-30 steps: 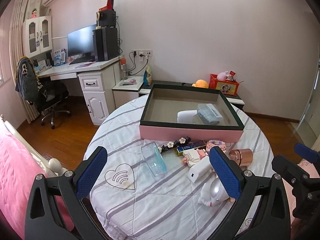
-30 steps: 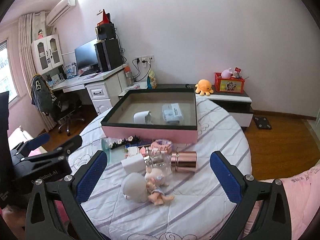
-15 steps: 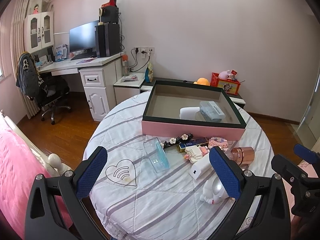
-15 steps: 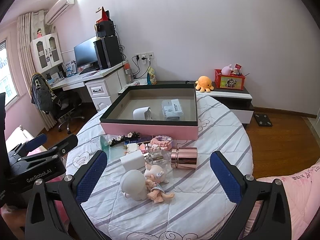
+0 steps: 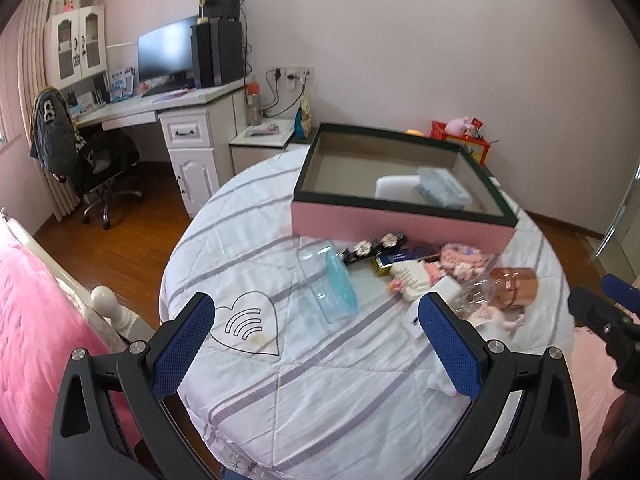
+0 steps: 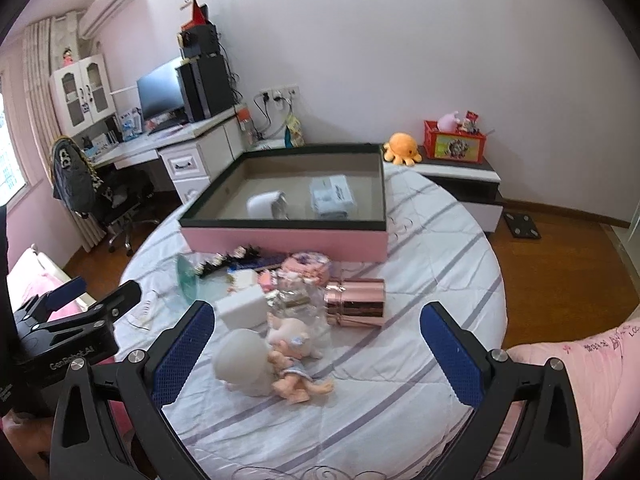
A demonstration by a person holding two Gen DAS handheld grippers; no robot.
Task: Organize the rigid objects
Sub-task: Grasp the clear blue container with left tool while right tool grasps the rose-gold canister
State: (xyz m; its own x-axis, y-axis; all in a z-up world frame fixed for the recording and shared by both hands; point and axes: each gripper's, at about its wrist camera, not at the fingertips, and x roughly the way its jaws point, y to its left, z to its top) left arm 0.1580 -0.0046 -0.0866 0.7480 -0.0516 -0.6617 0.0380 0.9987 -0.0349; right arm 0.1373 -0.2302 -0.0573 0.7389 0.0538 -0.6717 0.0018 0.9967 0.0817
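Observation:
A pink box with a dark green rim (image 5: pixel 400 222) (image 6: pixel 280 240) stands at the far side of the round table (image 5: pixel 280 400); a white object (image 6: pixel 266 205) and a pale blue case (image 6: pixel 333 197) lie inside. In front of it lie a clear blue plastic case (image 5: pixel 334 284), a rose-gold cylinder (image 6: pixel 354 302), a white block (image 6: pixel 244 308), a doll (image 6: pixel 296 364) with a white round piece (image 6: pixel 240 362), and several small items. My left gripper (image 5: pixel 316 346) and right gripper (image 6: pixel 316 350) are open and empty, above the table's near side.
A desk (image 5: pixel 160 108) with monitor and office chair (image 5: pixel 100 160) stands at the back left. A low cabinet (image 6: pixel 460 176) holds an orange plush and a red box. Pink bedding (image 5: pixel 28 340) lies at the left, more bedding (image 6: pixel 580 360) at the right.
Both grippers have moved slightly closer to the table and shifted view; the objects have not moved. Both stay open.

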